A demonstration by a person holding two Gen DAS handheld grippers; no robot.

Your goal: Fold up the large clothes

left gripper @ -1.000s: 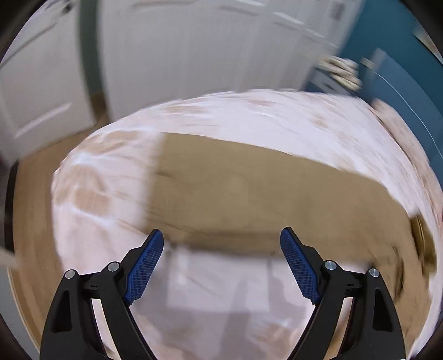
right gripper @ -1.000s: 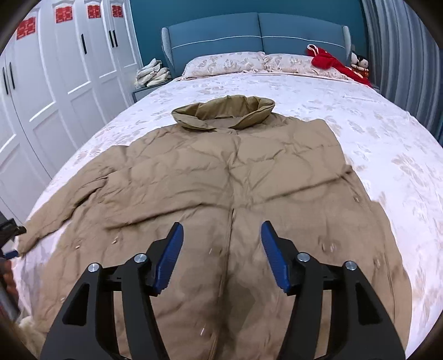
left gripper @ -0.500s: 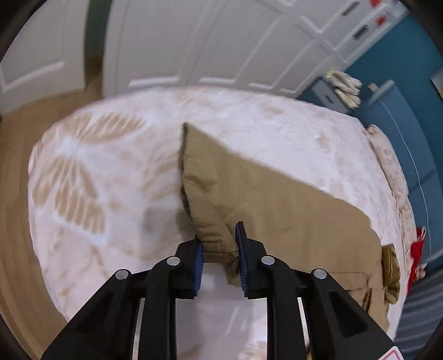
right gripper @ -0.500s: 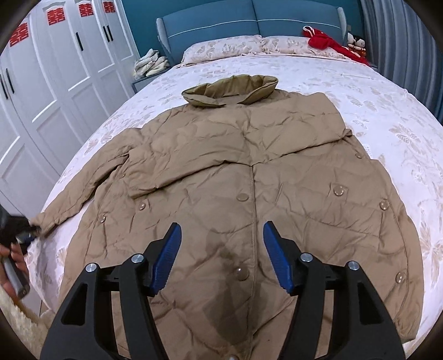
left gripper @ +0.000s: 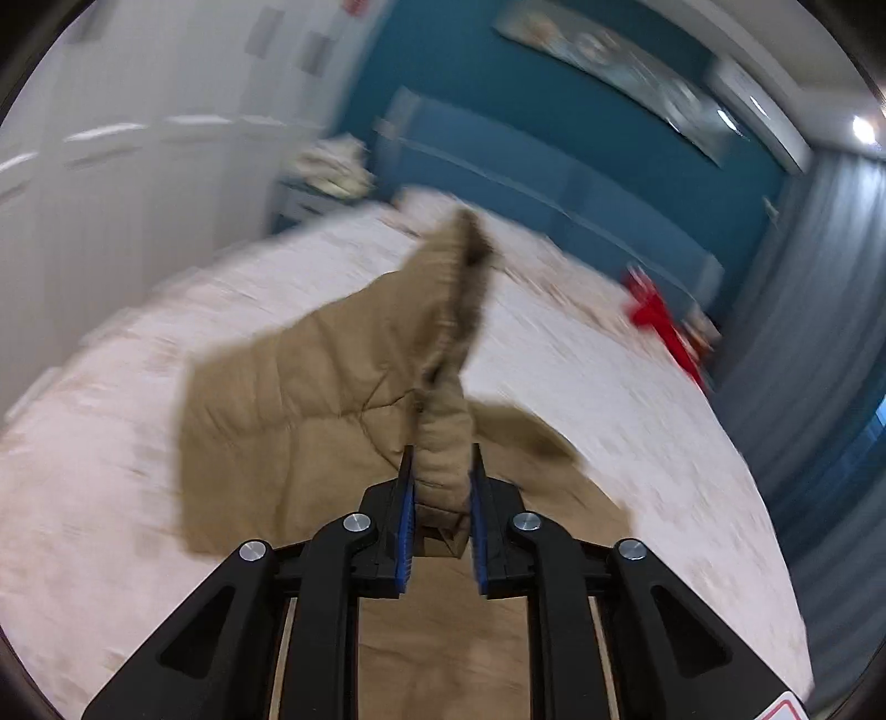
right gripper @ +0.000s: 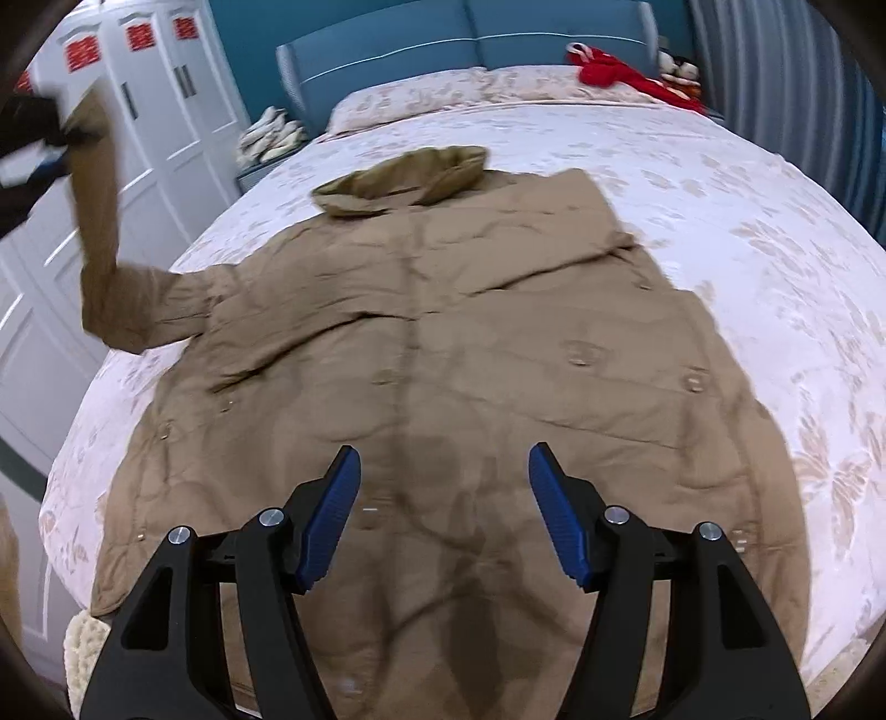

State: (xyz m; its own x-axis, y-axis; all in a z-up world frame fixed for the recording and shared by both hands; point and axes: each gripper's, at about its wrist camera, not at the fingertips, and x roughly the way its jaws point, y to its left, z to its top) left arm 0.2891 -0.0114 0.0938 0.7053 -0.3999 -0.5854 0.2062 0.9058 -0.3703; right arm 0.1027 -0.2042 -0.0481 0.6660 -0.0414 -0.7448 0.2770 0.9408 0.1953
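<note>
While the tan padded coat (right gripper: 443, 343) lies spread front-up over most of the bed (right gripper: 775, 266), collar toward the blue headboard (right gripper: 470, 33), its one sleeve (right gripper: 99, 232) is lifted off the cover. Gripping that sleeve's cuff (left gripper: 440, 471) is the left tool (left gripper: 440, 498); its jaws, just eased slightly wider, press on the fabric. Above the coat's lower front, the right tool (right gripper: 443, 520) hangs with jaws apart, holding nothing. White wardrobes (right gripper: 155, 111) stand beside the bed.

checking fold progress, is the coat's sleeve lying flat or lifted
Lifted: the left gripper is shut on the sleeve, which hangs above the bed.
</note>
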